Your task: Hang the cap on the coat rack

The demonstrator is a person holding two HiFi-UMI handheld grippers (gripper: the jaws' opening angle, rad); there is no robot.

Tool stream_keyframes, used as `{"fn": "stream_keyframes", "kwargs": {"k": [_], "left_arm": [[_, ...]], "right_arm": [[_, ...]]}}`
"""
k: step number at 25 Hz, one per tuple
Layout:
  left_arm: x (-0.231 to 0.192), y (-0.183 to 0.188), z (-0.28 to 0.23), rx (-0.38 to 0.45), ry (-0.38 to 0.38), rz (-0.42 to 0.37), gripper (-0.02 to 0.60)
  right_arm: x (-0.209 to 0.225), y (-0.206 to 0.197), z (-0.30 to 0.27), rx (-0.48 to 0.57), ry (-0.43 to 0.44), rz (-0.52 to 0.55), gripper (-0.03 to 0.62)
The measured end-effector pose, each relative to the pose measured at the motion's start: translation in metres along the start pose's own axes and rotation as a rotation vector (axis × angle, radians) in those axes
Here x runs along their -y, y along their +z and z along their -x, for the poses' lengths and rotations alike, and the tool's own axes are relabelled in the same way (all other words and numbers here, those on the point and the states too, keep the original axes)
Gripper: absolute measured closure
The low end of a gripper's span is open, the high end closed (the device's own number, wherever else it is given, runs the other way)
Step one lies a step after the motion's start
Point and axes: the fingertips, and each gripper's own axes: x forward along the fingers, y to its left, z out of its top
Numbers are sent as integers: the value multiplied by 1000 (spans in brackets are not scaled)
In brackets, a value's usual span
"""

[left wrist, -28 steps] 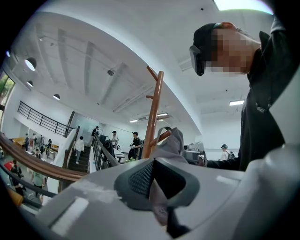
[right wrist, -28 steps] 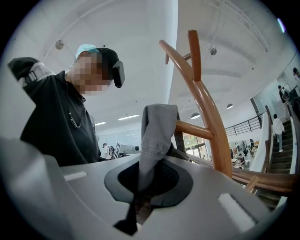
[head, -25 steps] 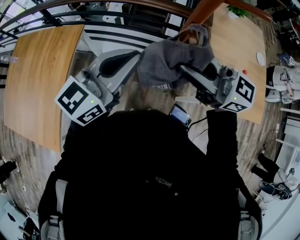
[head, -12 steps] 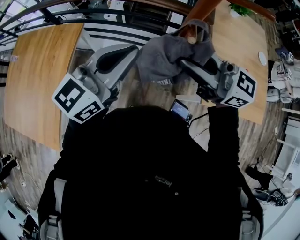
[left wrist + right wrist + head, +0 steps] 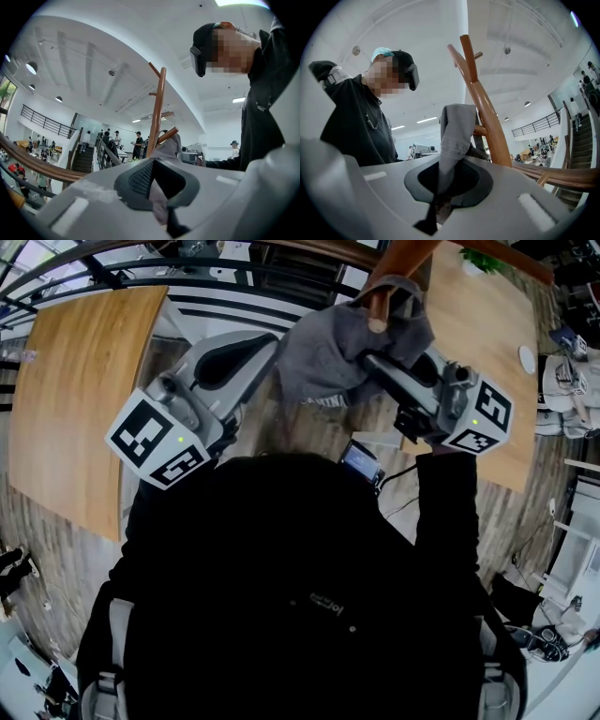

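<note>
The cap (image 5: 323, 357) is held up against a peg of the coat rack (image 5: 403, 261), its fabric pinched in the closed left gripper (image 5: 157, 190) and right gripper (image 5: 442, 187). Being soft, light and floppy, it is judged best gripped by its edge.

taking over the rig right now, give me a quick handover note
Grippers: left gripper shut on the grey cap; right gripper shut on it too.
Things: the cap is held up between both at the wooden coat rack, and its back opening appears looped over a peg.
Done: cap brought to the rack and apparently hooked.
Left: check that it sits on the peg, open both grippers, draw back.
</note>
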Motion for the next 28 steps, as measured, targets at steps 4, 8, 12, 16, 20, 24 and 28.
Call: {"fn": "stream_keyframes", "kwargs": {"k": [4,8,12,16,20,24,28], "left_arm": [[1,3,2,0,11,1,578],[-4,5,7,-1,19,7,578],[-6,-2,13,-2,21,7,578],[-19,2,16,-5,28,15,578],[-16,-1,14,-7,33,29,578],[-17,-2,13,-6,29,32,578],[-15,1,13,-5,21,32,578]], "right_arm": [[7,0,2,-5,-26,-17,563],[18,-5,-5,-21,-54,-35,563],[31,-24,-9,-46,-97,-60,563],[53,-34,-12,-42,-143,-117,562],[61,-39,-2,-6,-167,-161,556],[64,-39,-1,-14,-186,-153,546],[61,-38,0,-13,-190,-153,544]]}}
